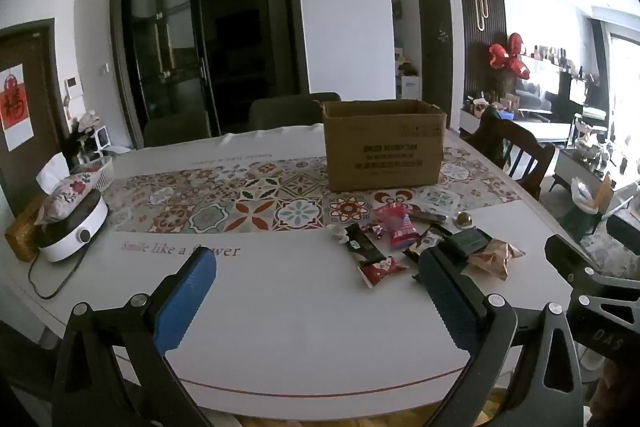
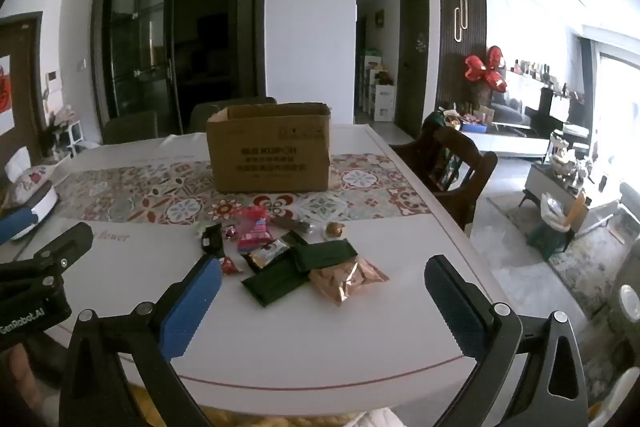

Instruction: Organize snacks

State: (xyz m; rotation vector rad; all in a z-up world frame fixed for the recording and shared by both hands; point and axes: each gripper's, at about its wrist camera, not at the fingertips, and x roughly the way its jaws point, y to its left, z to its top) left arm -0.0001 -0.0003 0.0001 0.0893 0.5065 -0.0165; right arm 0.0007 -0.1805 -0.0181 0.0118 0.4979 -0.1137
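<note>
Snack pile point(image 2: 296, 251) lies just before the cardboard box point(image 2: 270, 151), nearer the wide-open, empty right gripper point(image 2: 324, 289) than the equally open left gripper point(image 1: 318, 287).

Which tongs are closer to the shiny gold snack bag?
Right. The right tongs hang open just in front of the gold snack bag, which lies between their fingers. The left tongs hang open further left, with the bag off to their right.

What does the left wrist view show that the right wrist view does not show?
Only the left wrist view shows the white round appliance whole, with its black cord and the brown box beside it. Only the right wrist view shows both dark green packets unobstructed. Both show the cardboard box and the snacks on the table.
</note>
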